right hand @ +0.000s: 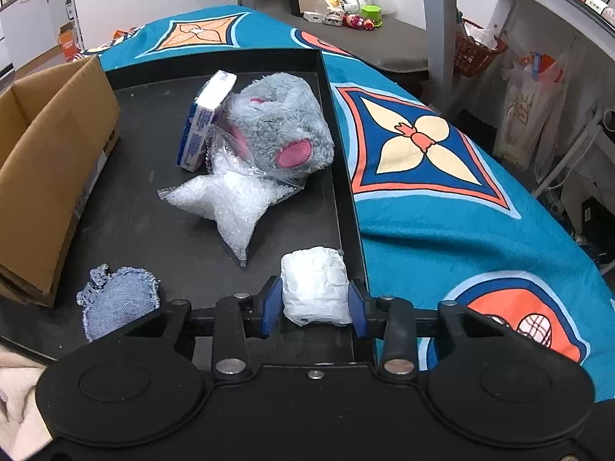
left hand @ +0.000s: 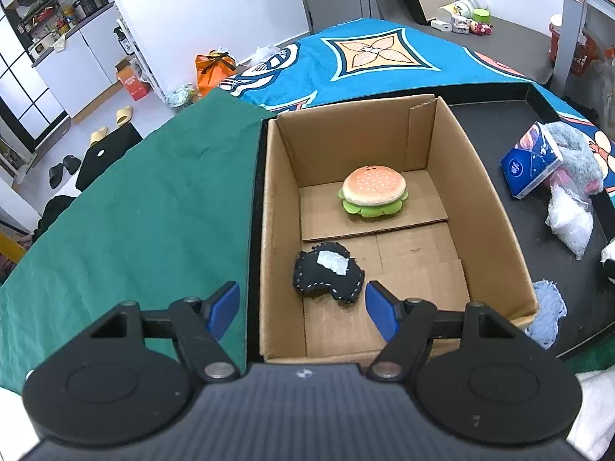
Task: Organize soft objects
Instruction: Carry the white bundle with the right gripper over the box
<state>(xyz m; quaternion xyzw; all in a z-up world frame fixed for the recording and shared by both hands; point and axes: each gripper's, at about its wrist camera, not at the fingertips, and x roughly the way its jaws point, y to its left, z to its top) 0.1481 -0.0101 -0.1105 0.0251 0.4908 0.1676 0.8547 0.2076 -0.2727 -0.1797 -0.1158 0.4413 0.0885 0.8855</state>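
It looked like a lived-in home room pressed into use as a workspace. At the far left stood white cupboards (left hand: 88, 57) under a shelf (left hand: 57, 7) crowded with kitchen odds and ends, with slippers (left hand: 125, 115) and black sandals (left hand: 63, 169) left on the floor below. A bright patterned blanket (left hand: 384, 57) covered the table, small toys (right hand: 359, 21) sat on a far bench, and a red basket (right hand: 478, 55) and hanging bags (right hand: 532, 115) filled the right side.
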